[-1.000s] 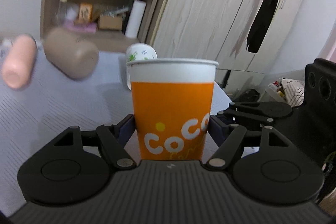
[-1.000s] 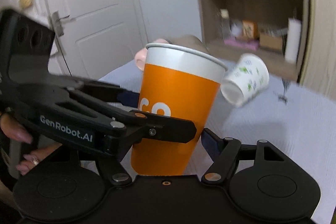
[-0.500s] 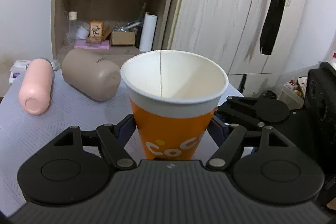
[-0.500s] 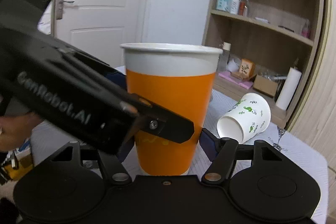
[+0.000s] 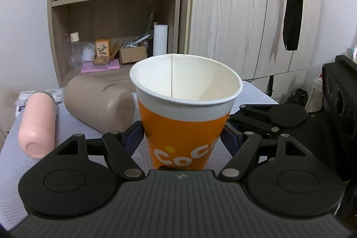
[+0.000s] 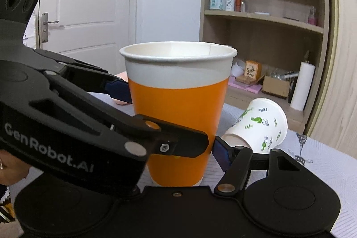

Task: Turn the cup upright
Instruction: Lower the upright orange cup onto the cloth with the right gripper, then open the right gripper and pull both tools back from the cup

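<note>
An orange and white paper cup (image 5: 185, 124) stands upright, mouth up, between the fingers of my left gripper (image 5: 184, 137), which is shut on its lower half. In the right wrist view the same cup (image 6: 178, 113) stands with its base on the table, and the left gripper's fingers (image 6: 118, 87) clasp it from the left. My right gripper (image 6: 178, 148) sits around the cup; its right finger (image 6: 219, 154) stands just off the cup wall and its left finger is hidden behind the left gripper.
A white cup with green leaves (image 6: 261, 126) lies on its side to the right. A tan bottle (image 5: 98, 104) and a pink bottle (image 5: 38, 124) lie on the grey tablecloth (image 5: 13, 162). A shelf unit (image 5: 116, 15) and wardrobe (image 5: 245, 15) stand behind.
The cup has gone from tilted to upright and come down onto the table. Both grippers' views have levelled and now look slightly down into the cup.
</note>
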### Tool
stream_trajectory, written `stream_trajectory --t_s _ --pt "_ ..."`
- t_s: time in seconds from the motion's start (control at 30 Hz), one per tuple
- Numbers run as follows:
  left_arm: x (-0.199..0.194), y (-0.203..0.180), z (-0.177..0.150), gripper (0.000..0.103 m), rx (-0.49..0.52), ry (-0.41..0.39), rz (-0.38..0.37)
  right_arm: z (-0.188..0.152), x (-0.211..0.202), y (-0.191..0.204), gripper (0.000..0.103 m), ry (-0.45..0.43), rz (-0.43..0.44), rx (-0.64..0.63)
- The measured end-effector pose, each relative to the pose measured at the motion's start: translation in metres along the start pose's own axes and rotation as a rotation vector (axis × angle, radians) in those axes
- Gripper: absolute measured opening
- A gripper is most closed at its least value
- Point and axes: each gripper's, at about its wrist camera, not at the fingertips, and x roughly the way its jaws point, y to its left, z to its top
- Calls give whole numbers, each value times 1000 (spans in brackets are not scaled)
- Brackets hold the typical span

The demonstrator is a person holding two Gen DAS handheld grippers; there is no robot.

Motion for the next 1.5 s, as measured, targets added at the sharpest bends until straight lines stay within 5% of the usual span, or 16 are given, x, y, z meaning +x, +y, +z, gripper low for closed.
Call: stream_trajectory --t_s 0.27,0.5,1.13,1.5 --pt "-4 2 -1 81 -35 -1 -20 4 -2 5 73 20 -9 -34" --pt "-11 0 -2 95 -29 -29 59 8 -9 17 87 20 -51 -92" --pt "-69 1 -14 96 -118 9 79 -2 -76 43 96 111 -218 -76" --pt "-108 6 -6 96 -167 35 142 16 -124 56 95 68 -302 -24"
